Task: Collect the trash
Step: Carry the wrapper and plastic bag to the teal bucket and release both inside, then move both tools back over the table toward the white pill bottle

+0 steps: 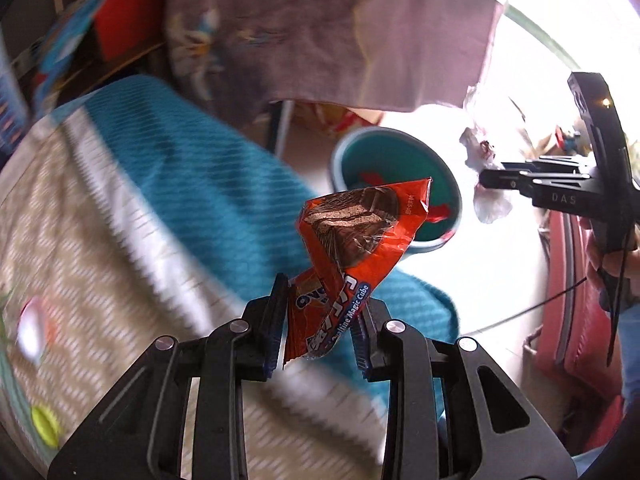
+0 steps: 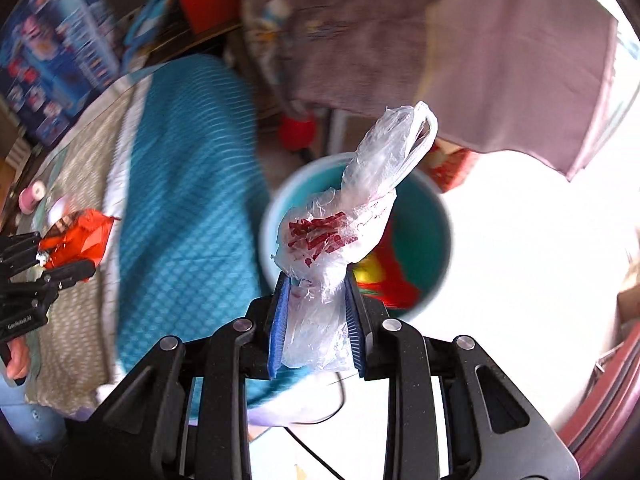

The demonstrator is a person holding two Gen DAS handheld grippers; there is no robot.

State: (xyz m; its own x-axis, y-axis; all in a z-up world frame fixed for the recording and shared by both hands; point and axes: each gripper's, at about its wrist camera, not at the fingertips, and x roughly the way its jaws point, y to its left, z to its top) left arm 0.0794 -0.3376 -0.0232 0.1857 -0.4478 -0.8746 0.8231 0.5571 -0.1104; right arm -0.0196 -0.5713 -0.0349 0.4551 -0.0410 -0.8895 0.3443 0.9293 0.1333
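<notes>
Left gripper [image 1: 320, 320]: jaws narrow, clamped on the lower end of an orange snack wrapper [image 1: 352, 248]; the wrapper stood up past the fingertips, twisted, its free end level with the bin's near rim in this view
Right gripper [image 2: 316, 320]: jaws narrow, pinched on a crumpled clear plastic bag [image 2: 344, 232] with red print; the loose handles stuck up above the pads
Why held so: judged as a carry, each piece gripped by one end so the bulk hung free and could fall clear once the jaws parted
Bin [image 2: 440, 216]: round teal bin on the floor, open top, red and yellow scraps already inside; in the right wrist view the bag lay in front of its opening, so this hand looked nearer to a drop
Task things: both in the air, neither in the bin yet
Surface: bed or couch at the left with a teal blanket [image 1: 208, 168] over a beige patterned cover [image 1: 80, 264]; small round objects on it, too blurred to name
Room: mauve cloth [image 1: 320, 28] hanging above the bin, pale floor washed out by strong light, a red-pink edge at the far right
Risk: light film could cling to the pads or drift past the rim
</notes>
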